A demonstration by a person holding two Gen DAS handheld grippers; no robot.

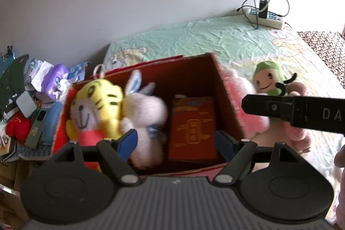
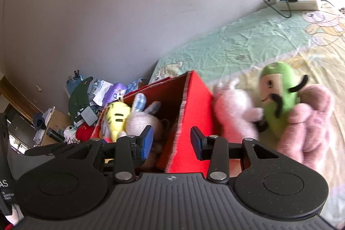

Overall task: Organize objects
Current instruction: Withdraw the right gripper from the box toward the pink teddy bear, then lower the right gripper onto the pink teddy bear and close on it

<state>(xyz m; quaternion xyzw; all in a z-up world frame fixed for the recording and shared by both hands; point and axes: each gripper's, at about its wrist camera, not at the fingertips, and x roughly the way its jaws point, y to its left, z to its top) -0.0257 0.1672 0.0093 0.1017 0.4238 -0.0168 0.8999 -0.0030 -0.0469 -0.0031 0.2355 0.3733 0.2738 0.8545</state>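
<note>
An open red box (image 1: 228, 105) stands on the bed. Inside it lie a yellow tiger plush (image 1: 97, 105), a white rabbit plush (image 1: 146, 113) and a red printed packet (image 1: 193, 126). My left gripper (image 1: 176, 141) hovers open over the box's near side, with nothing between its blue pads. In the right wrist view, my right gripper (image 2: 171, 142) is open above the red box's (image 2: 194, 105) right wall and presses on nothing. Right of the box lie a pink plush (image 2: 232, 113), a green plush (image 2: 278, 98) and a second pink plush (image 2: 310, 118).
A power strip (image 1: 265, 16) with trailing cables sits at the bed's far end by the wall. A heap of clothes, packets and clutter (image 1: 32, 100) lies left of the box. A black bar of the right-hand device (image 1: 280, 110) crosses the left wrist view.
</note>
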